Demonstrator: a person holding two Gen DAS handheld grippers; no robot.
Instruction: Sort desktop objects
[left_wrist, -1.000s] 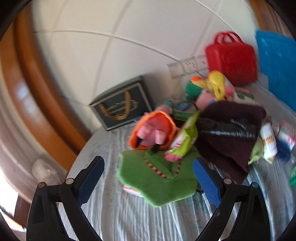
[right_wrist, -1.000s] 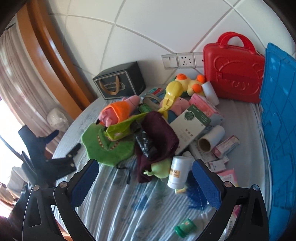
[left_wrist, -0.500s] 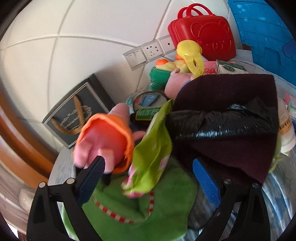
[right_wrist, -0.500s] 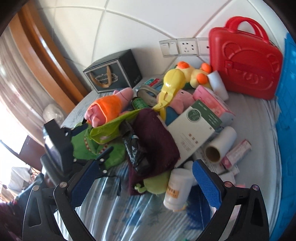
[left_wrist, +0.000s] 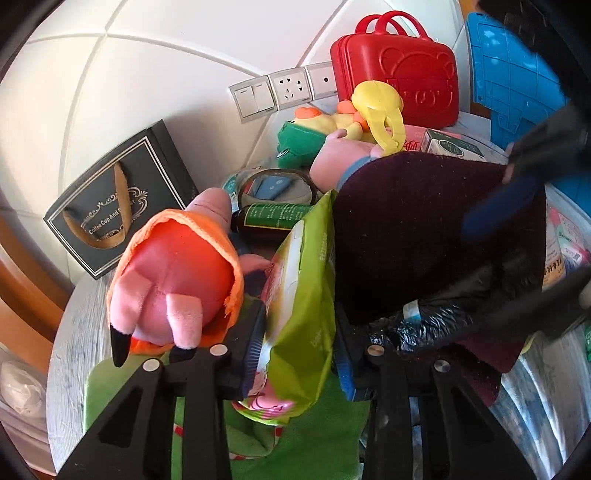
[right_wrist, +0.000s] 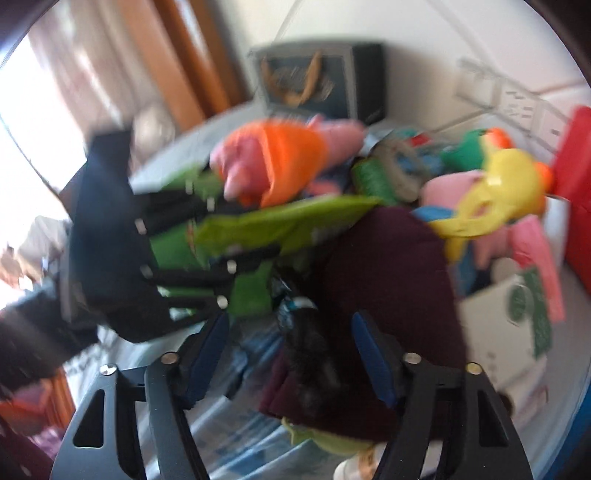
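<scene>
A pile of objects lies on the table. My left gripper (left_wrist: 301, 350) is shut on a lime green wipes pack (left_wrist: 301, 295), which lies between a pink plush in an orange hood (left_wrist: 177, 280) and a dark maroon cloth (left_wrist: 424, 229). In the blurred right wrist view, my right gripper (right_wrist: 290, 354) is partly closed around a black plastic bag (right_wrist: 310, 354) on the maroon cloth (right_wrist: 388, 280); whether its pads touch the bag cannot be told. The left gripper (right_wrist: 221, 240) and the wipes pack (right_wrist: 280, 225) show there too. The right gripper's fingers (left_wrist: 498, 210) show in the left wrist view.
A black gift box (left_wrist: 118, 206), a red case (left_wrist: 399, 70) and a blue basket (left_wrist: 517, 85) stand along the wall. A yellow toy (left_wrist: 380, 107), a green plush (left_wrist: 299, 140), a tape roll (left_wrist: 277, 184), a green-labelled bottle (left_wrist: 273, 218) and a green mat (left_wrist: 314, 443) crowd the table.
My left gripper moved forward and closed on the green wipes pack. My right gripper moved in fast toward the black bag on the maroon cloth and its jaws narrowed.
</scene>
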